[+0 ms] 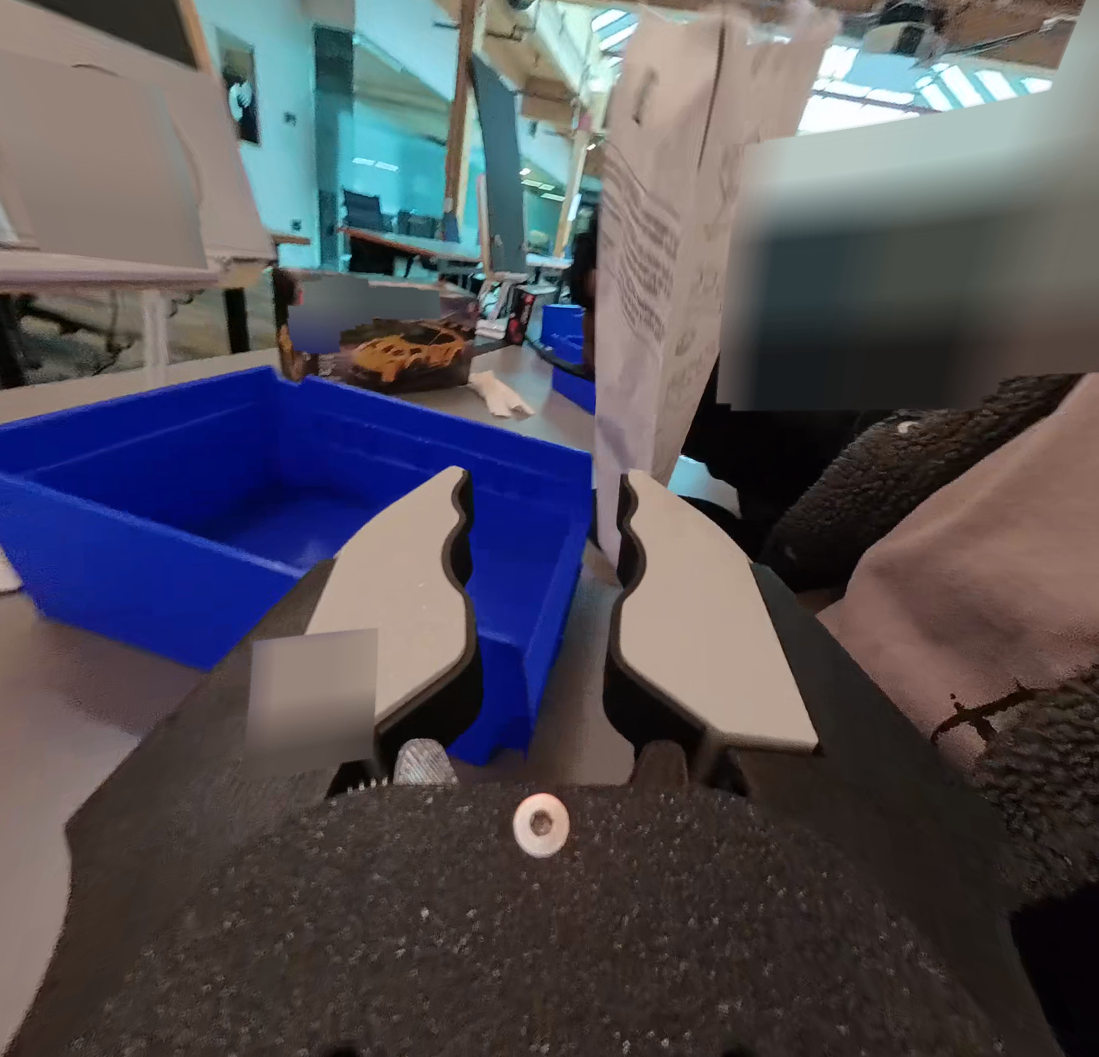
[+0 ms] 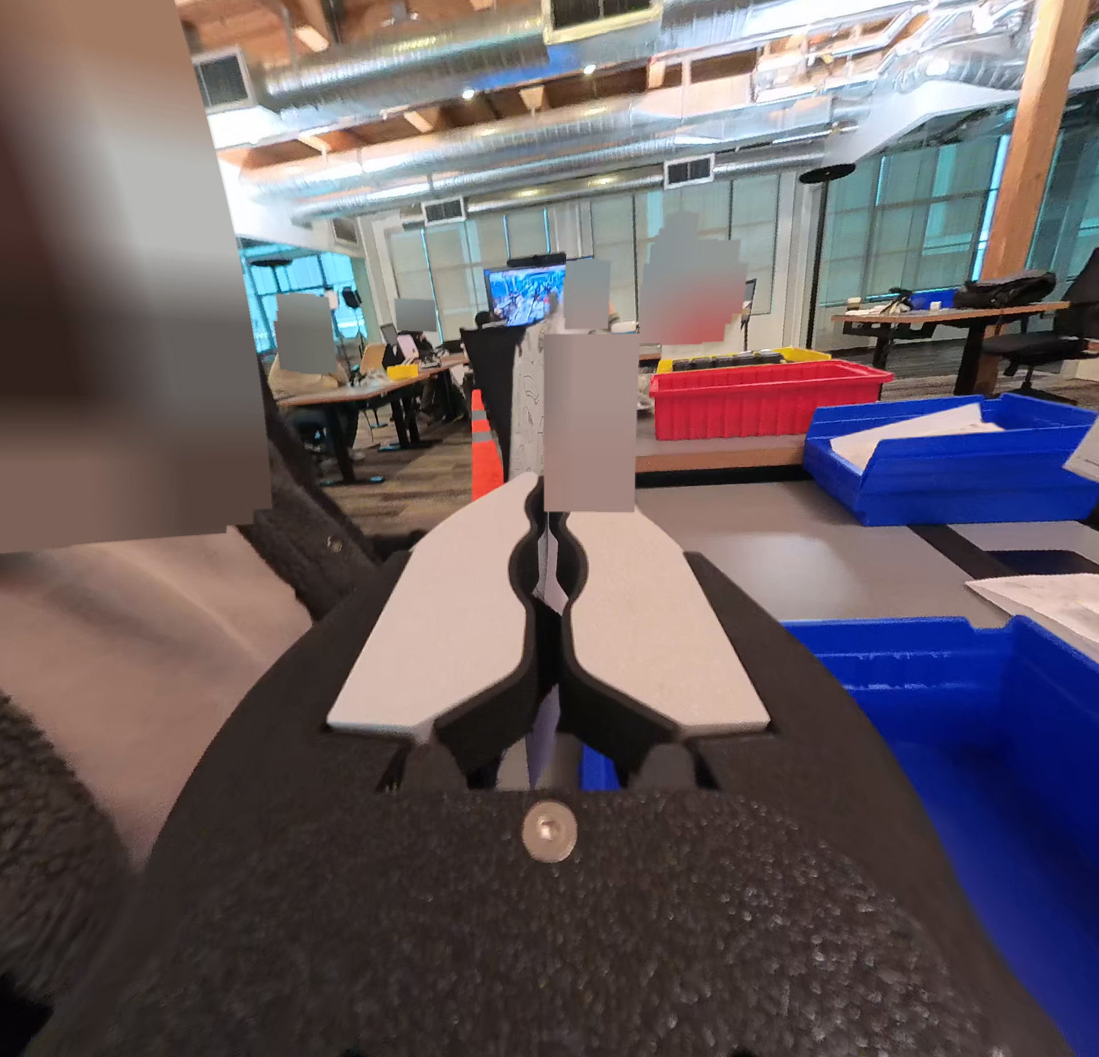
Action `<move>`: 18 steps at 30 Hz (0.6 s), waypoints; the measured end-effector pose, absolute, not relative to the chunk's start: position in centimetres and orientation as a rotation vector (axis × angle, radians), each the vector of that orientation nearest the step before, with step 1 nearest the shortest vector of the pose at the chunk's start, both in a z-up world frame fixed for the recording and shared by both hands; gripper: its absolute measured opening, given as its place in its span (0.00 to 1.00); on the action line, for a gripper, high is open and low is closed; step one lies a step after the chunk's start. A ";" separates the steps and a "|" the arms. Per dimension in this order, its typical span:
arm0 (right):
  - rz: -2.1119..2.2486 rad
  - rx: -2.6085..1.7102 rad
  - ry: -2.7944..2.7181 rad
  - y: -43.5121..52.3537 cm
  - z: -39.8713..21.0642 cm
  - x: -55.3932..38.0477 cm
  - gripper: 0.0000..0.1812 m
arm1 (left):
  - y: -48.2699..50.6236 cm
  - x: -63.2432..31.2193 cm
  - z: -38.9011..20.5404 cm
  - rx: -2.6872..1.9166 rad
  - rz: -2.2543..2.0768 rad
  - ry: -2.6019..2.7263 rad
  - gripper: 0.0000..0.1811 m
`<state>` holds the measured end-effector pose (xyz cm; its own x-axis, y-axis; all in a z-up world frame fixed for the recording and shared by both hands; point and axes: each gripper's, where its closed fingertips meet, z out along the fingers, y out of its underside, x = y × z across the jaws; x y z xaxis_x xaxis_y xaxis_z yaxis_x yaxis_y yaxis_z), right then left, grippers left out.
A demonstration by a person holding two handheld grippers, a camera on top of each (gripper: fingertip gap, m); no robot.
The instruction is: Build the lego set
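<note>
Left wrist view: left gripper (image 1: 544,496) held low over the grey surface (image 1: 107,707), jaws parted with a clear gap, nothing between them. A white paper bag (image 1: 672,243) stands upright just past the right finger, long axis vertical, torn top edge pointing at the ceiling, lower end dropping behind the fingertip. Whether the bag touches that finger, cannot tell. Left of the bag and beyond the left finger sits a blue bin (image 1: 178,552), open side up, its near right corner showing between the fingers. Far across the surface lies a dark set box (image 1: 392,350) with an orange car pictured on it; a crumpled white scrap (image 1: 499,395) lies just right of it. More blue bins (image 1: 568,344) sit farther right, partly hidden by the bag.

Right wrist view: right gripper (image 2: 547,496) closed to a thin slit, pinching the paper bag (image 2: 528,410) edge-on. The sheet runs along the slit and rises straight up past the fingertips; part of it is masked. A blue bin (image 2: 975,749) lies near right, below the gripper. Another blue bin (image 2: 951,463) holding white paper sits farther right, and a red bin (image 2: 767,401) stands beyond on another surface. An orange cone (image 2: 484,442) stands on the floor, far left of the bag.
</note>
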<state>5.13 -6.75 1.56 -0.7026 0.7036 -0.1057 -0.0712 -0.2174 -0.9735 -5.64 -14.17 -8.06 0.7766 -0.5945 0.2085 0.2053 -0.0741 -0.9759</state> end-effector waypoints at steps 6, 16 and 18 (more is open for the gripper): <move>2.030 -0.855 -1.390 -6.1 2.4 3.7 0.00 | -16.2 -1.9 -6.1 -1.403 -0.769 0.501 0.27; 2.172 -1.151 -1.157 -3.7 -1.8 3.9 0.00 | -16.6 0.2 -8.2 -1.500 -0.816 0.539 0.25; 2.167 -1.179 -1.125 -3.4 -2.4 3.9 0.00 | -14.9 0.2 -9.2 -1.598 -0.727 0.506 0.09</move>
